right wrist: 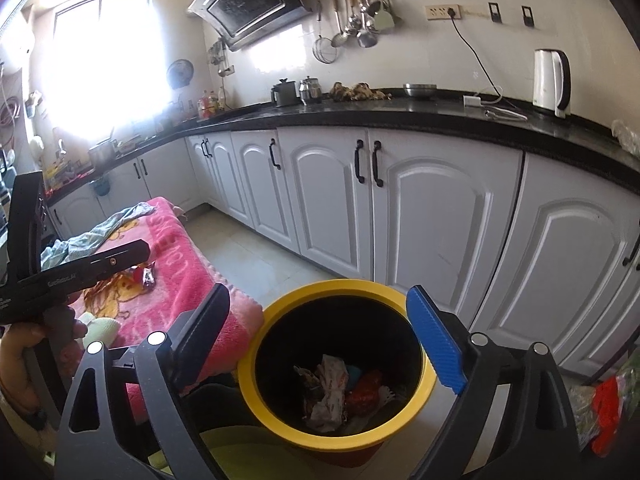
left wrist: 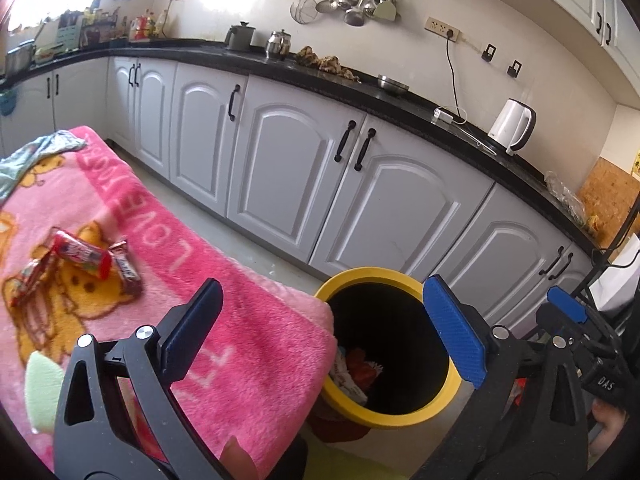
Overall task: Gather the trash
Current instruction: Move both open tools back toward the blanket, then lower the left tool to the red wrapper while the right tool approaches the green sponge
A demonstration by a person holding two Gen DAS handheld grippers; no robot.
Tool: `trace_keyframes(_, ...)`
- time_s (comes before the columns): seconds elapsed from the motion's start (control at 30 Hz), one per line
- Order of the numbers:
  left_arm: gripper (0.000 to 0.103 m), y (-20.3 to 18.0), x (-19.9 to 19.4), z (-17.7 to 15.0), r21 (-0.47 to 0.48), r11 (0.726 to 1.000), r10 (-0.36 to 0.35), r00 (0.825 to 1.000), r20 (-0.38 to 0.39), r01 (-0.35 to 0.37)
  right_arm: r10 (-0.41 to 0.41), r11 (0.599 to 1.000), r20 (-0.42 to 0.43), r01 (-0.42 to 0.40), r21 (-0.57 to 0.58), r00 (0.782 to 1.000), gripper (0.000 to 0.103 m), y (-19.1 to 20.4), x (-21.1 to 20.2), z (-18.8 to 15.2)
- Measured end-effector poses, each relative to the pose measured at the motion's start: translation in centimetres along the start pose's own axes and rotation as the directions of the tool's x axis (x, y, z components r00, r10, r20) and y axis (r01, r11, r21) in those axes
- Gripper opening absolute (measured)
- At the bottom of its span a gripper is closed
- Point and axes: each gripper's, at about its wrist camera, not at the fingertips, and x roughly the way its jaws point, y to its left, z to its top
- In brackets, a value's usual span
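A black bin with a yellow rim (left wrist: 372, 276) (right wrist: 344, 286) stands on the floor by the pink blanket (left wrist: 208, 280) (right wrist: 180, 268). Crumpled wrappers (right wrist: 332, 388) (left wrist: 356, 372) lie inside it. Three red snack wrappers (left wrist: 80, 258) lie on the blanket at the left; part of them shows in the right wrist view (right wrist: 146, 276). My left gripper (left wrist: 324, 332) is open and empty over the blanket's edge and the bin. My right gripper (right wrist: 320, 336) is open and empty above the bin's mouth. The right gripper's blue tip (left wrist: 568, 306) shows in the left wrist view.
White cabinets (left wrist: 280, 168) (right wrist: 400, 208) under a black counter (left wrist: 320, 74) run behind the bin. A white kettle (left wrist: 514, 124) (right wrist: 552, 82) stands on the counter. A light blue cloth (left wrist: 36, 156) (right wrist: 96, 236) lies at the blanket's far end. A colourful bag (right wrist: 608, 400) sits at right.
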Motion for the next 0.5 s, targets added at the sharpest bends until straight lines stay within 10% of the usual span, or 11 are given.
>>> trace_keyframes(0.5,0.092,2.9,-4.9,-0.6,-0.023,0.998,0.053,0.997,0.062,-0.051,0.024,0.997,0.04,-0.021,-0.079,0.999,0.091,4.3,-1.6,0.5)
